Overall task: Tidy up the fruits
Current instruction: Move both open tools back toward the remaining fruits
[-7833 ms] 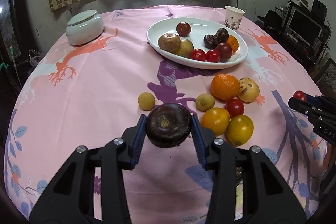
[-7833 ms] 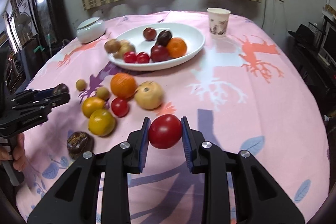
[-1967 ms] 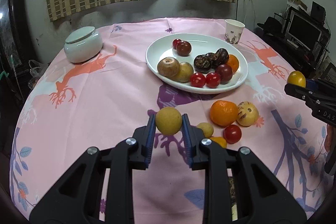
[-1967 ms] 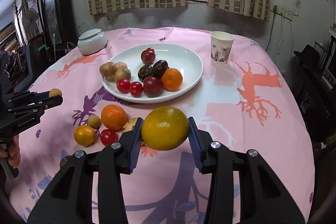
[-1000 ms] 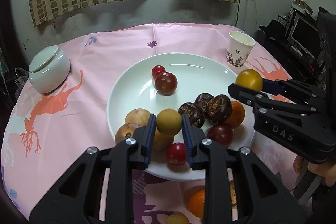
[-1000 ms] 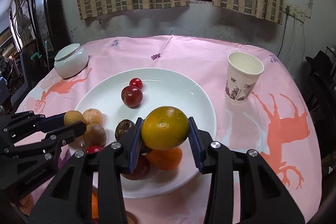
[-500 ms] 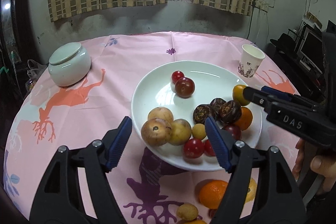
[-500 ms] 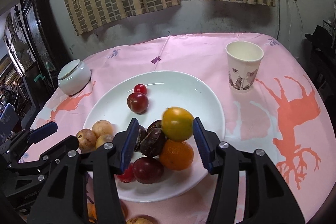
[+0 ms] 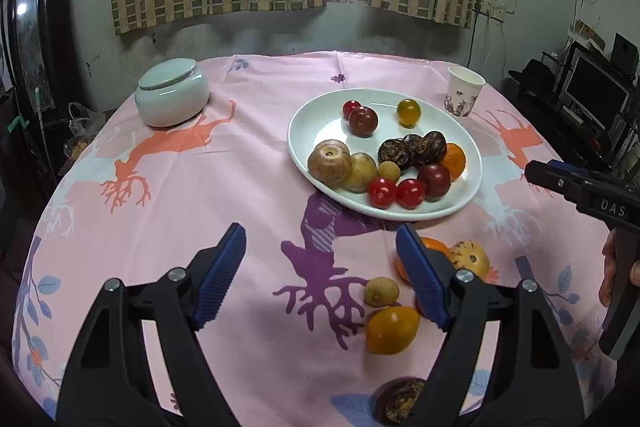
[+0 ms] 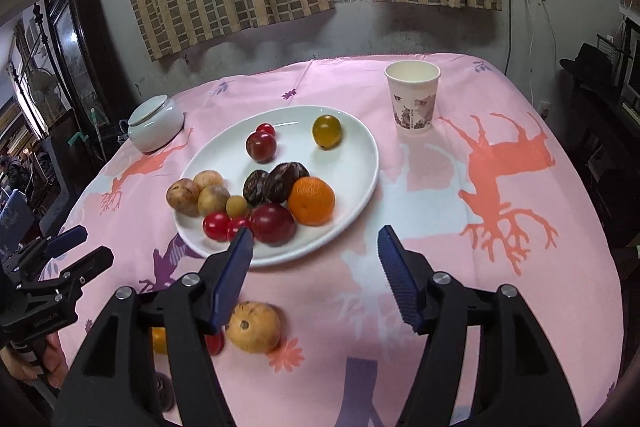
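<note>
1. Left gripper (image 9: 320, 267), black with blue ribbed pads: fingers spread wide, nothing between them, above the pink printed tablecloth (image 9: 224, 187) near the table's front edge.
2. Right gripper (image 10: 314, 267), same build: fingers spread wide and empty, tips just in front of the white oval plate (image 10: 352, 187); the left pad overlaps the plate's near rim in view.
3. The white oval plate sits toward the far right part of the tabletop. On it: a yellow-green round fruit (image 10: 327, 131) alone near the far rim, a small red cherry tomato (image 10: 265, 128) touching a dark red plum (image 10: 261, 146), two dark wrinkled fruits (image 10: 276, 183) at the middle, an orange mandarin (image 10: 311, 200) beside them, a second dark red plum (image 10: 273, 223), two red cherry tomatoes (image 10: 216, 225) at the near rim, a small tan longan (image 10: 237, 206), and three brown-tan round fruits (image 10: 198, 191) on the left side.
4. Off the plate, on the cloth by the front edge: a tan spotted fruit (image 10: 253, 326), a small tan round fruit (image 9: 381, 291), a yellow-orange citrus (image 9: 392, 329), an orange partly hidden behind the left gripper's right finger (image 9: 434, 246), and a dark brown wrinkled fruit (image 9: 400, 403) at the bottom.
5. A pale green lidded ceramic jar (image 9: 172, 98) stands at the far left edge; a white patterned paper cup (image 10: 412, 97) stands upright near the far right edge, apart from the plate.
</note>
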Demonstrator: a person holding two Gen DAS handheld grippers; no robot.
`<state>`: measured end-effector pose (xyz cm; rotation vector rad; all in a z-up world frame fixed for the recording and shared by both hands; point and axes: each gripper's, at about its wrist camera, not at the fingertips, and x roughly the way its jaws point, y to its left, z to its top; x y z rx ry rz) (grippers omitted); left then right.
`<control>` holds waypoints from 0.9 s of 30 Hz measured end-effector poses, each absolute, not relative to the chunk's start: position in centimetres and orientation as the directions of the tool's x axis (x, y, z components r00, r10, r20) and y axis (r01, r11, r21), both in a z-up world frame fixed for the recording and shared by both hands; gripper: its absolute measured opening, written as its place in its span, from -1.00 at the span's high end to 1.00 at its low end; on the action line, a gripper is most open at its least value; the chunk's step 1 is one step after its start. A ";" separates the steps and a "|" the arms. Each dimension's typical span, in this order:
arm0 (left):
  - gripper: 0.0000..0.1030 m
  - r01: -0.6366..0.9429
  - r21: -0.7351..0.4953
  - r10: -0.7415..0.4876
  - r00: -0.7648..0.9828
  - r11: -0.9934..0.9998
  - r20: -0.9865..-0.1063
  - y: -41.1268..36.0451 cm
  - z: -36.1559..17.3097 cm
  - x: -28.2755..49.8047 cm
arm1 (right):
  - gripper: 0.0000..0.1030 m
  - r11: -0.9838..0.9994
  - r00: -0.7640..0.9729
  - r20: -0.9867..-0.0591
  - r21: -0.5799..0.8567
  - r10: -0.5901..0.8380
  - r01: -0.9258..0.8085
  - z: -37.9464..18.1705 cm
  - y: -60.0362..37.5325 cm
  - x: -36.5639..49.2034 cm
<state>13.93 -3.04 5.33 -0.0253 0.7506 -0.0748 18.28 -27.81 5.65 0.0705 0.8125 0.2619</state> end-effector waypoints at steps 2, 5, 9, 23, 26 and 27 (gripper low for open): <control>-0.59 0.050 -0.056 -0.075 0.732 0.997 -0.677 -2.8 5.4 12.9 | -0.35 0.966 0.660 -0.707 0.157 0.255 -0.206 5.6 -27.8 16.7; -0.62 0.049 -0.050 -0.070 0.733 0.998 -0.677 -2.8 5.1 11.4 | -0.36 0.967 0.650 -0.718 0.161 0.251 -0.195 5.0 -27.6 14.6; -0.65 0.069 -0.041 -0.079 0.715 0.997 -0.695 -3.4 3.6 9.8 | -0.38 0.968 0.628 -0.737 0.188 0.252 -0.168 3.3 -27.3 12.8; -0.66 0.163 0.009 -0.099 0.642 0.987 -0.760 -6.4 -1.2 7.0 | -0.39 0.965 0.599 -0.757 0.217 0.260 -0.145 -0.7 -27.4 11.9; -0.66 0.174 0.019 -0.105 0.671 0.985 -0.734 -6.6 -1.5 6.6 | -0.39 0.970 0.610 -0.754 0.177 0.242 -0.166 -0.6 -26.8 11.6; -0.66 0.178 0.016 -0.109 0.673 0.984 -0.732 -6.7 -1.6 6.5 | -0.39 0.970 0.611 -0.754 0.171 0.241 -0.172 -0.6 -26.7 11.6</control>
